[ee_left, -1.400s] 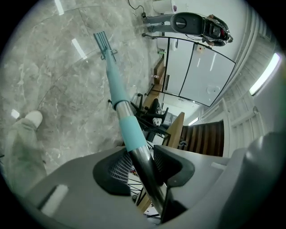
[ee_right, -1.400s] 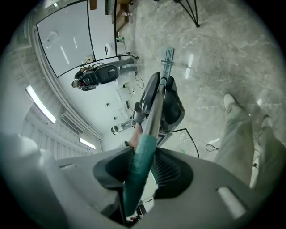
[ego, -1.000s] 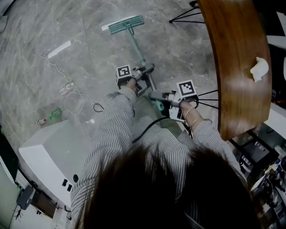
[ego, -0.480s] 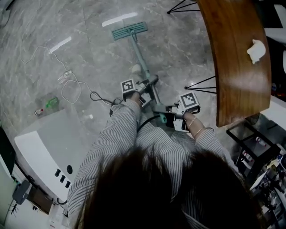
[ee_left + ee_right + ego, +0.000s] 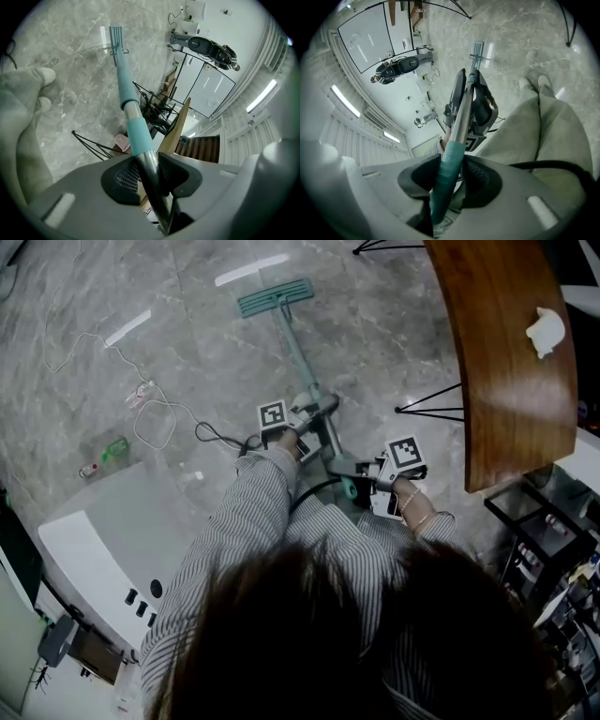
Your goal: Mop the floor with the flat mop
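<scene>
Far ahead of us on the grey marble floor (image 5: 187, 324), the mop head (image 5: 275, 297) lay flat against the stone. Its long edge ran left to right with a slight tilt, while the pole (image 5: 300, 360) slanted back from its middle toward us and a little to the right. We had both tools on that pole. Our left gripper (image 5: 151, 172) sat farther along it, jaws pressed onto the dark metal just short of a teal sleeve, so it was the one nearer the head. Our right gripper (image 5: 446, 180) was clamped round the teal grip at the near end, close to our body. The head therefore lay straight out beyond both sets of jaws, along the line each camera looked down. We judged that the coming stroke would have to run along that same near-to-far axis, the left gripper steering and the right one driving. A loose cable (image 5: 142, 391) lay on the floor to the left of the pole and the wooden table (image 5: 511, 362) stood to the right, so the free lane seemed to be the strip between them.
</scene>
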`<state>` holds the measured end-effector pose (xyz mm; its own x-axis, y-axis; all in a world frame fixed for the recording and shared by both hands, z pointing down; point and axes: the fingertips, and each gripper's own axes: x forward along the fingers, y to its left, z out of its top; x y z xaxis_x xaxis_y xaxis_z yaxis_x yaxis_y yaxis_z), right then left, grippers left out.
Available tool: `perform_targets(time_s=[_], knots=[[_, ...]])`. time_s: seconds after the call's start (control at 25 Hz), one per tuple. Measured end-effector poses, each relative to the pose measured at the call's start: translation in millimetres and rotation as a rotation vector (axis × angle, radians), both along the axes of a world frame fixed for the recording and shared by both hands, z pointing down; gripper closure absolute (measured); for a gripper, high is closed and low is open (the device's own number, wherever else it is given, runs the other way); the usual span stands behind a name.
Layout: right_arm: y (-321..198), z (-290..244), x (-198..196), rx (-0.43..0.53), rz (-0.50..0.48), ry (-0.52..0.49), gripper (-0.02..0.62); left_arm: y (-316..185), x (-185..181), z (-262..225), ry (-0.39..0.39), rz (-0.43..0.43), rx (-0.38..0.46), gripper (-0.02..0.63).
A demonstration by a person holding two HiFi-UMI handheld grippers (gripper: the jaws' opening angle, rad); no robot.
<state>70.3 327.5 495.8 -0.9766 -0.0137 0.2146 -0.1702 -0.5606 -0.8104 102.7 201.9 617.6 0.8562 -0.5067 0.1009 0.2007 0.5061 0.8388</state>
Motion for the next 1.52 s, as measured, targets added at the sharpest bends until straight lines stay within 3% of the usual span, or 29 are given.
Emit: perform_targets(time_s=[0.44,0.56,0.76,1.0,1.2,1.36,1.52], knots=[[-29.5,-5.8,7.8,0.005,0.086,-0.03,0.46,-24.4,5.8,-5.3,-0.005,0.028,0.012,0.482],[-62.5,-9.9,9.5,0.018,0.13,-0.056,0.456,-56.5,5.1,-8.9,-0.01,-0.003,0.022,0.482],[-107.5,-5.5,-10.8,0.052,0.066,-0.022,0.451,-105.5,-15.3,-5.8,0.022,-0.103,0.033,0.477],[-192.6,10.4,-41.7,0.068,0.066,-0.009,0.453,-196.4,-49.3,8.1,0.026,-0.182,0.046,0.48],[-270.6,10.8,-73.1,0.063,0.062,-0.001,0.453,-273.0,-75.9,9.0,0.018,-0.117,0.049,0.479],[-356.3,13.6,-105.8,0.051,0.127,-0.003,0.453,-356.0,-106.9,10.6,0.003,-0.076,0.05,0.477],[-404.2,12.1,-120.8,0.059,0.158,0.004,0.453,-402.0,-122.1,7.8,-0.025,-0.047,0.055,0.474]])
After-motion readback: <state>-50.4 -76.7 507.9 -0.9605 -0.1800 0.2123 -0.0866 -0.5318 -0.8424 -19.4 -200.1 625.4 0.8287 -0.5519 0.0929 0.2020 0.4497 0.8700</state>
